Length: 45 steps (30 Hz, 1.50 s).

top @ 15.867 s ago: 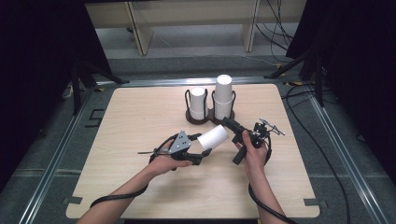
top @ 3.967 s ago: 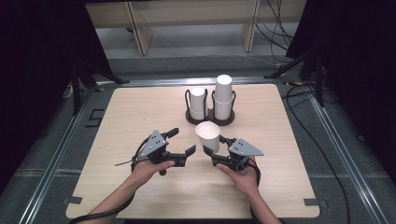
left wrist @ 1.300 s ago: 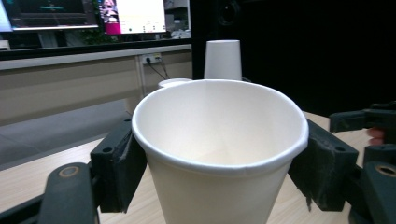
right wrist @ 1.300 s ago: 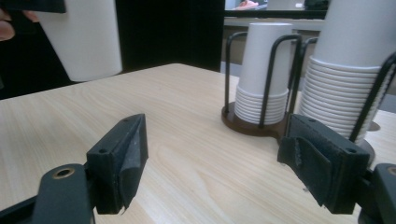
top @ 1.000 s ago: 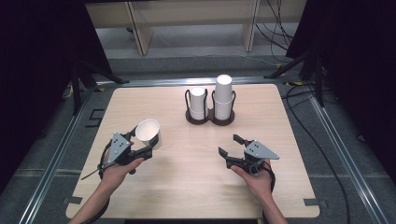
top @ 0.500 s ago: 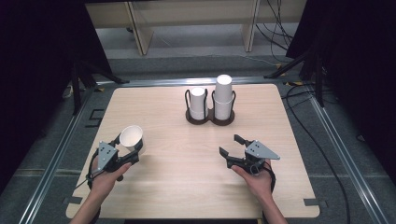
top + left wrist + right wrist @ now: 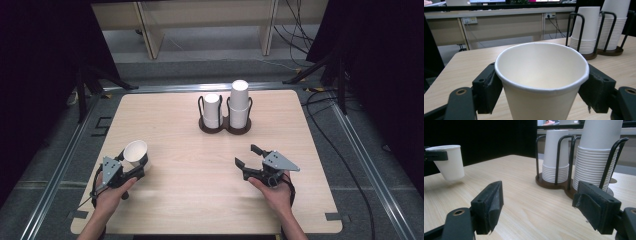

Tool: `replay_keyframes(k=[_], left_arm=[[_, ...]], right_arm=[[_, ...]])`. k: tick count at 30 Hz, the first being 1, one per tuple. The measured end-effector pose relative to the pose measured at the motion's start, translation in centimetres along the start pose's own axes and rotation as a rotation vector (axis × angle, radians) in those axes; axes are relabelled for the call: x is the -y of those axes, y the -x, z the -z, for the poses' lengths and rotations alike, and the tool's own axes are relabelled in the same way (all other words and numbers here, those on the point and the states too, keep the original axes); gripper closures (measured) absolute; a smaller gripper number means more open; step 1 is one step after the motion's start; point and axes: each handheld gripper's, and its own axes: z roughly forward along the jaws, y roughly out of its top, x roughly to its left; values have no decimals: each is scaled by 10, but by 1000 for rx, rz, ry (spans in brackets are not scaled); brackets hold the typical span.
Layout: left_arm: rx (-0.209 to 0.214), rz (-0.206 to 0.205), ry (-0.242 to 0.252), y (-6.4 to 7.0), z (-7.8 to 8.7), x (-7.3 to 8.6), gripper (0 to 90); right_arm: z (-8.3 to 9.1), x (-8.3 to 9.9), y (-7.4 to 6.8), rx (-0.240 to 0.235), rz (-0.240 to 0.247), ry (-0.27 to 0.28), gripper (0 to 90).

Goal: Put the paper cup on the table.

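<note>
A white paper cup (image 7: pixel 135 153) is held upright near the table's left front, with my left gripper (image 7: pixel 131 165) shut on it just under its rim. In the left gripper view the cup (image 7: pixel 541 82) sits mouth up between both black jaws. The right gripper view shows the cup (image 7: pixel 449 161) hanging slightly above the wood. My right gripper (image 7: pixel 248 156) rests at the right front, open and holding nothing; in its own view the open gripper (image 7: pixel 541 205) faces the cup holder (image 7: pixel 564 186). The dark two-ring holder (image 7: pixel 225 125) stands at the back centre with two stacks of white cups (image 7: pixel 239 102).
The wooden table (image 7: pixel 200 170) has bare surface between the two grippers and in front of the holder. Metal rails (image 7: pixel 70 150) run along its left and right sides. A wooden shelf frame (image 7: pixel 150 30) and cables lie on the floor beyond the far edge.
My left gripper has carried the cup from the table's middle out to the left front over the last seconds. The right gripper released the cup and stays at the right front.
</note>
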Motion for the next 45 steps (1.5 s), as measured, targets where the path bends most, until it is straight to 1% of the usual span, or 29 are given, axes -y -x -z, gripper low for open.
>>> replay_keyframes(k=[4,5,6,9,10,12,13,14,15,16,17,18,20,21,22,26,27,30,32,33,34,35,36,37,38,39,42,44,45], left_arm=[[-10,-1,-36,-1,-1,3,248],[-10,-1,-36,-1,-1,3,248],[-4,1,-17,-1,-3,5,248],[-14,3,-32,-1,-3,8,248],[-18,3,-56,-1,-2,8,248],[-17,6,-40,-1,-4,9,247],[-21,6,-49,-1,-4,9,247],[-16,9,-46,-1,-5,9,247],[-28,9,-71,-1,-4,9,247],[-21,14,-54,-2,-6,10,247],[-21,14,-54,-2,-6,10,246],[-25,3,-74,-2,-4,10,246],[-20,8,-65,-2,-5,12,245],[-20,8,-65,-2,-5,12,245],[-25,16,-80,-2,-5,11,245],[-21,12,-84,-2,-5,11,240],[-12,10,-64,-2,-6,12,237],[-11,11,-75,-3,-5,12,231],[-5,10,-77,-4,-5,12,221],[-8,17,-82,-3,-5,13,197],[0,28,-66,-4,-5,13,174],[0,28,-66,-4,-5,13,141],[-4,34,-67,-4,-4,13,123],[-4,34,-67,-4,-4,13,89],[6,38,-50,-4,-4,12,59],[5,33,-58,-4,-3,11,43],[8,18,-52,-3,-1,10,13],[7,14,-63,-2,4,9,3],[14,15,-45,-2,7,10,0]], right_arm=[[0,0,0,4,-4,10,232],[0,0,0,8,-1,15,232],[0,0,0,8,-1,15,232],[0,0,0,-1,-12,5,232],[0,0,0,-1,-12,5,233],[0,0,0,-1,-12,6,232],[0,0,0,1,-5,11,233],[-1,0,2,7,25,28,232],[-1,0,2,4,30,25,232],[-1,0,1,4,21,20,232],[-1,0,1,4,21,20,232],[0,0,0,-5,-5,6,233],[0,0,0,1,-8,5,232],[-1,0,2,10,18,23,232],[-1,0,2,11,26,27,232],[0,0,2,22,30,21,232],[0,0,2,12,27,16,231],[-1,1,2,11,27,23,229],[0,1,2,7,19,11,226],[1,1,0,10,-8,-10,222],[2,1,1,23,2,-12,220],[2,1,1,21,4,-11,218],[1,2,1,0,-7,1,217],[1,2,1,0,-7,1,217],[0,2,2,7,-2,12,216],[1,2,2,4,-16,5,215],[1,2,2,9,-9,14,215],[3,2,2,3,-22,-3,215],[2,2,3,4,-15,4,215]])
